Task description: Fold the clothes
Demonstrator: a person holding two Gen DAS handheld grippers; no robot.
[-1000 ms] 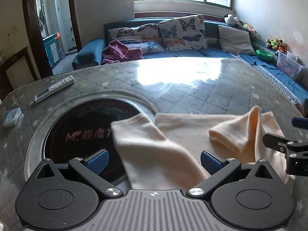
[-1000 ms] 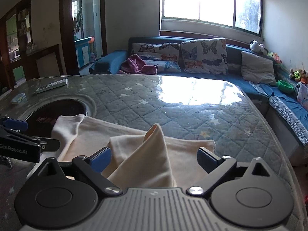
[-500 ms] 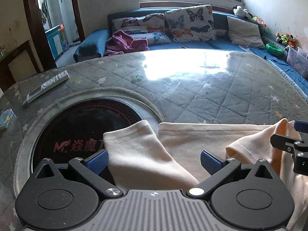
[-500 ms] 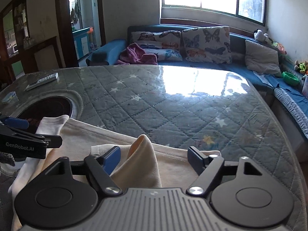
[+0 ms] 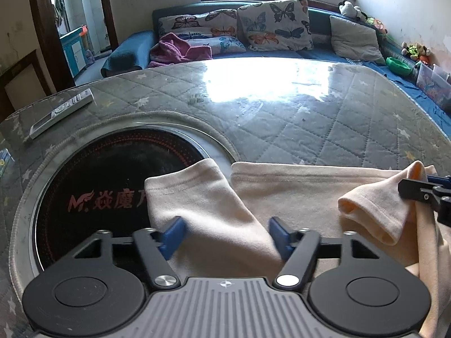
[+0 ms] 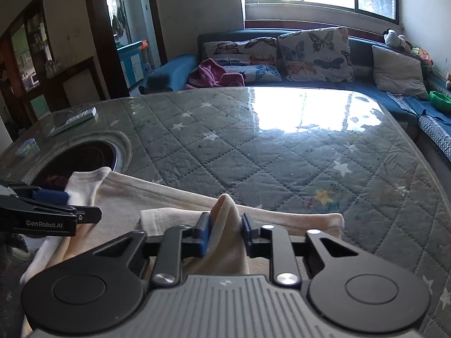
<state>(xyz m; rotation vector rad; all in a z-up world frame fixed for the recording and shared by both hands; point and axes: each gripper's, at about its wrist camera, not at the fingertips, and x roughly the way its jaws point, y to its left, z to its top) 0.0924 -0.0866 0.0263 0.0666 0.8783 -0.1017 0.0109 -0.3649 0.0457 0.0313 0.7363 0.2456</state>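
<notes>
A cream garment [image 5: 290, 194] lies on the near part of the quilted table [image 5: 282, 118], its left sleeve [image 5: 197, 197] hanging over a round black hob. My left gripper [image 5: 225, 232] straddles that sleeve, its blue pads still apart on both sides. My right gripper [image 6: 224, 233] has its pads nearly closed around a raised fold of the right sleeve [image 6: 225, 211]. The right gripper's fingers [image 5: 422, 191] show at the right edge of the left wrist view. The left gripper [image 6: 50, 211] shows at the left of the right wrist view.
A round black induction hob [image 5: 107, 183] is set into the table at left. A remote control [image 5: 60, 112] and a small packet [image 6: 26, 146] lie at the far left. A blue sofa [image 5: 267, 33] with butterfly cushions and a pink cloth stands behind.
Both grippers have lowered and moved forward onto the garment. The left jaws have narrowed around the left sleeve. The right jaws have closed most of the way on the raised right sleeve fold.
</notes>
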